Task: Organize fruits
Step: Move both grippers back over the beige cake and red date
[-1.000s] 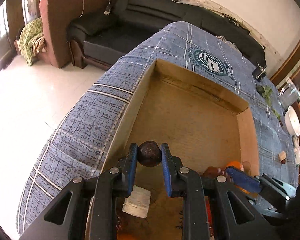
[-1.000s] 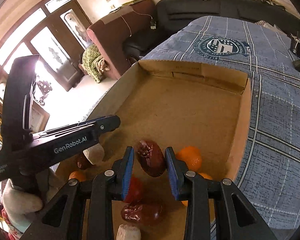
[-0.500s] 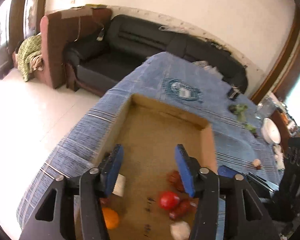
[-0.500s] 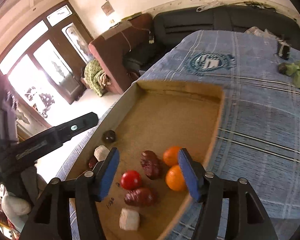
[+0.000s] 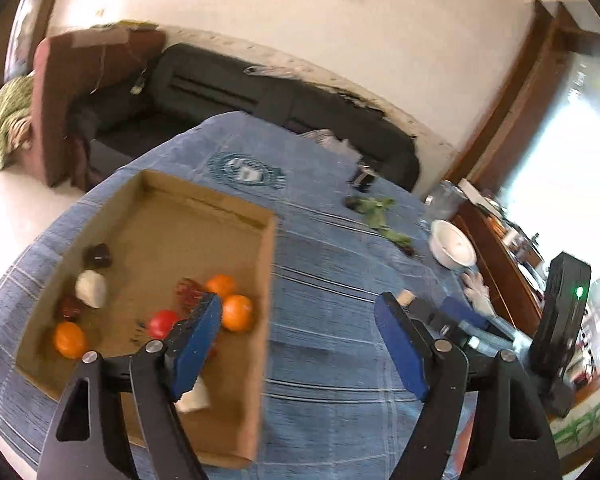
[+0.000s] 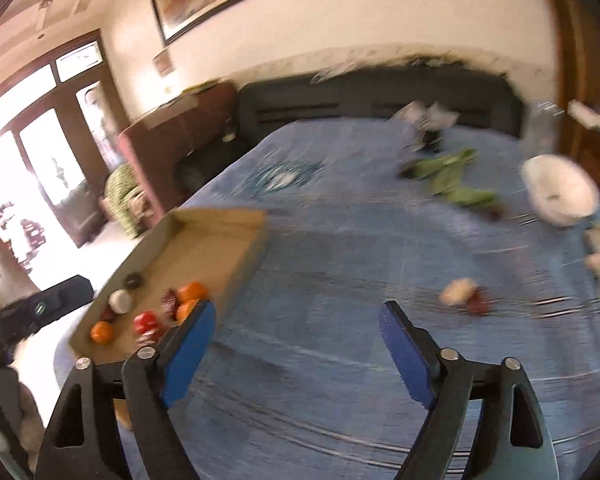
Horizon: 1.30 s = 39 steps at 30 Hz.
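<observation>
The cardboard tray [image 5: 269, 280] on the blue cloth [image 5: 332, 264] holds 3 oranges [image 5: 238, 313], a red fruit [image 5: 163, 322] and darker ones (some blurred). Right of the tray, the left gripper [image 5: 298, 344] and right gripper [image 6: 298, 340] gape wide, holding nothing; farther right lie 2 small fruits [image 6: 462, 294].

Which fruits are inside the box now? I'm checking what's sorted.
In the box: three oranges, a red tomato, a spiky red fruit, a dark round fruit, two white pieces. The left gripper covers the near corner.
</observation>
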### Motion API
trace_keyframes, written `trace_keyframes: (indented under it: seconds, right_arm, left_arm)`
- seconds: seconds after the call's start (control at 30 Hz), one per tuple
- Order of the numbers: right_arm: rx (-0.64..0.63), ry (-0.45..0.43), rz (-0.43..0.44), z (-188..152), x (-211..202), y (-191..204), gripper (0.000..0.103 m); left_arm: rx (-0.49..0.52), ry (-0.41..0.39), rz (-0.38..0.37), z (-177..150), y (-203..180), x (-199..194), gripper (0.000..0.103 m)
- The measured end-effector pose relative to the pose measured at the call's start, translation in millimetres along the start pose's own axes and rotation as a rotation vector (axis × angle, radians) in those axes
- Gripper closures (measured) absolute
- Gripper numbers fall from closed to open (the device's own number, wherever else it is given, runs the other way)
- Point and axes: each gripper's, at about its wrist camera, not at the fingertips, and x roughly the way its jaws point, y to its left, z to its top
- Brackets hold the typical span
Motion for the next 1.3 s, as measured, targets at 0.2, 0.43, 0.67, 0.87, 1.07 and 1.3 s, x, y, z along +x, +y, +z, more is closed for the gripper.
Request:
trace_keyframes:
  seconds: [0.2,0.43,0.67,0.87,1.07,1.3]
  right_arm:
    - [-0.034,-0.216,-0.25,5.3,-75.7,-61.3,0.0]
    - [0.201,-0.058,-0.294,-9.9,-65.1,-154.3,0.003]
    - [0.194,0.076,-0.267,-25.9,-4.1,-163.2,0.031]
    - [0.201,0.088,-0.234,-17.0,27.1,-153.1,0.031]
    - [0.288,0.027,-0.189,-9.2,38.8,-159.3,0.031]
    - [0.347,0.039,-0.136,-18.1,47.0,-180.3,0.031]
  left_arm:
    - [0.079,0.03,-0.034,-22.4,-38.4,15.6,0.025]
    - [0.119,0.148,-0.046,-46.8,-58.2,54.8,0.025]
    - [0.133,0.165,0.006,-50.5,-54.6,74.9,0.025]
    - [0.191,0.145,0.089,-49.1,-58.5,86.0,0.026]
    - [0.29,0.099,0.117,-36.0,-93.1,110.4,0.026]
    - [0.314,0.054,0.121,-20.4,-124.8,160.1,0.026]
